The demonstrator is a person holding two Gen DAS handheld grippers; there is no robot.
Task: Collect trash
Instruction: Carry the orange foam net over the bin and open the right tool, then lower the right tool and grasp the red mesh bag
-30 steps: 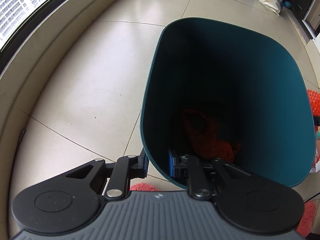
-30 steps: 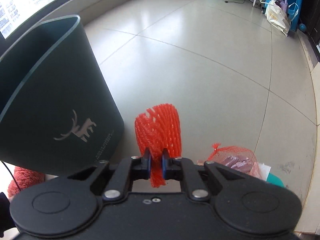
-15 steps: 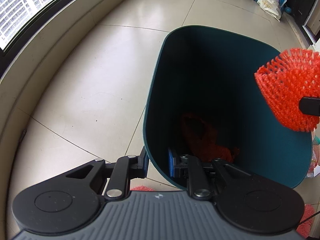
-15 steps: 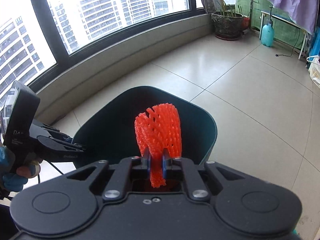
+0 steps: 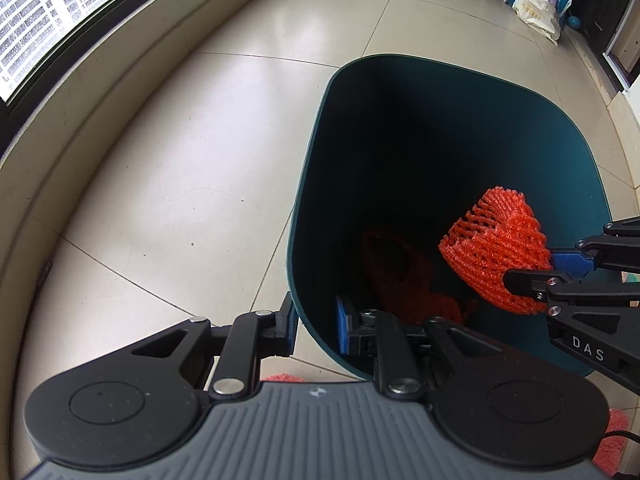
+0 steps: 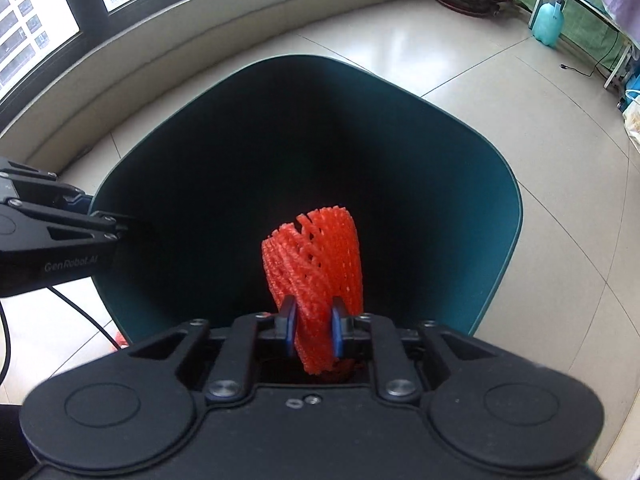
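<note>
Left gripper point(image 5: 316, 326) clamped on bin point(image 5: 312, 184) rim — right gripper point(image 6: 313, 330), jaws just easing, foam net point(image 6: 316, 264) between — plastic bag point(image 5: 536, 10) beyond.

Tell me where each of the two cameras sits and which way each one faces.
Left wrist: on the left gripper, looking down into the teal bin whose rim it clamps; the right gripper enters from the right.
Right wrist: on the right gripper, above the bin, aimed down at the red foam net between its just-opening jaws; the left gripper shows at left.
Shared: bin, net, tiled floor.
</note>
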